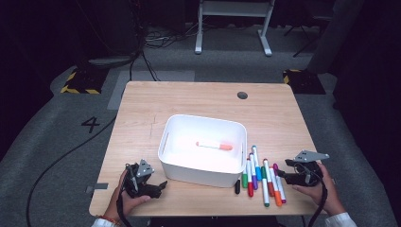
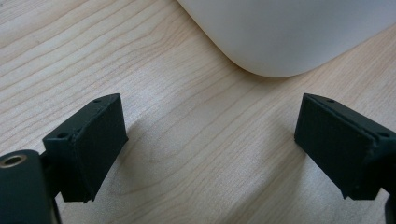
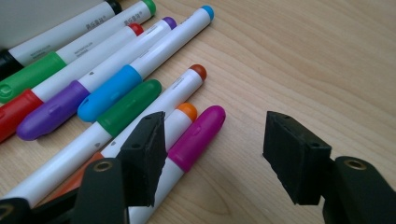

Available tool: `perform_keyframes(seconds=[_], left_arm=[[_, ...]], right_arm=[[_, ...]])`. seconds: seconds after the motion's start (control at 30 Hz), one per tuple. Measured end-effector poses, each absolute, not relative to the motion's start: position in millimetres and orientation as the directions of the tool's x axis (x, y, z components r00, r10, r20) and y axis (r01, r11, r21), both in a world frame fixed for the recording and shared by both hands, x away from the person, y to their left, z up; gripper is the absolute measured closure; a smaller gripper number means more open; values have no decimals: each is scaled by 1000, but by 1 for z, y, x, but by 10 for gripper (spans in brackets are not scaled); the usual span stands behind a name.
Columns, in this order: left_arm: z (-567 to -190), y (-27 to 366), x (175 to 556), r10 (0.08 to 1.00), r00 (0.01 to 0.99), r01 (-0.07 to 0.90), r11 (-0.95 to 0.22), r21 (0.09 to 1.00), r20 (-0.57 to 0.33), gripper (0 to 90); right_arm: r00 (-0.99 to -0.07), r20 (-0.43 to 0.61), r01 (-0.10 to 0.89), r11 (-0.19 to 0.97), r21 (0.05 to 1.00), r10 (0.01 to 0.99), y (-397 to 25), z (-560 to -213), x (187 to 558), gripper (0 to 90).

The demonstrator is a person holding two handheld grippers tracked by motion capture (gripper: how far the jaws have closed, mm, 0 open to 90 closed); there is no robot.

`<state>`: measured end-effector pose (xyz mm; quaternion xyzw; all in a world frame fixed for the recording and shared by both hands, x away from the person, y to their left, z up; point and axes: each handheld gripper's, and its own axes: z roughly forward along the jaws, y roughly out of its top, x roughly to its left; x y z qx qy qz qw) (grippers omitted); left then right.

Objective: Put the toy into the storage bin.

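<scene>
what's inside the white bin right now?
One marker with an orange cap lies on the floor of the white bin. The bin's near wall hides the front strip of the floor, so anything there can't be seen.

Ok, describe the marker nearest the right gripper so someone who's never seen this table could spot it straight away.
Start at the white bin in the middle of the wooden table; a row of markers lies to its right. The outermost one, closest to the right gripper, is the magenta-capped marker. No other marker in the row has a magenta cap, and its orange-capped neighbour lies alongside it.
</scene>
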<state>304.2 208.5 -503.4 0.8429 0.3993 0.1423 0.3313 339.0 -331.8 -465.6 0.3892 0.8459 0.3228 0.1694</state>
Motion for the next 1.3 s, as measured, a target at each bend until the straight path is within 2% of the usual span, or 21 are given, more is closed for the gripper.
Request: perform_keyframes(seconds=[0.33, 0.57, 0.67, 0.7, 0.77, 0.83, 0.97, 1.1, 1.2, 1.23, 1.27, 1.3], left_arm=[[-503, 209, 304, 767, 642, 578, -464, 671, -22, 91], [-503, 209, 304, 769, 639, 579, -460, 673, -24, 92], [-503, 209, 304, 769, 639, 579, -460, 673, -24, 92], [-503, 209, 304, 769, 639, 579, -461, 672, -24, 92], [-503, 209, 304, 769, 639, 579, -460, 673, -24, 92], [-503, 209, 304, 769, 639, 579, -460, 673, -24, 92], [-503, 209, 304, 769, 639, 578, -462, 672, -22, 92], [-503, 209, 304, 770, 637, 578, -461, 674, -19, 92], [-503, 209, 303, 770, 637, 580, -461, 671, -21, 92], [-503, 209, 303, 770, 637, 580, -461, 671, -21, 92], [-503, 209, 303, 770, 637, 580, -461, 671, -21, 92], [-503, 209, 303, 770, 638, 581, -462, 671, -22, 92]], right_arm=[[-625, -30, 576, 487, 656, 780, -331, -479, 344, 435], [-552, 3, 621, 409, 668, 834, -356, -488, 352, 599], [-543, -13, 620, 412, 668, 839, -359, -488, 352, 629], [-539, -13, 613, 403, 680, 842, -361, -489, 352, 675], [-542, -13, 610, 404, 682, 840, -361, -489, 352, 682], [-534, -26, 607, 405, 684, 845, -360, -490, 352, 524], [-524, -35, 618, 408, 673, 851, -361, -489, 349, 450], [-510, -37, 631, 402, 664, 860, -367, -488, 338, 492], [-491, -7, 640, 366, 676, 871, -373, -489, 328, 583], [-486, -14, 633, 363, 684, 874, -377, -490, 323, 643], [-486, -14, 633, 363, 684, 874, -377, -490, 323, 643], [-481, -11, 634, 357, 686, 877, -378, -489, 322, 689]])
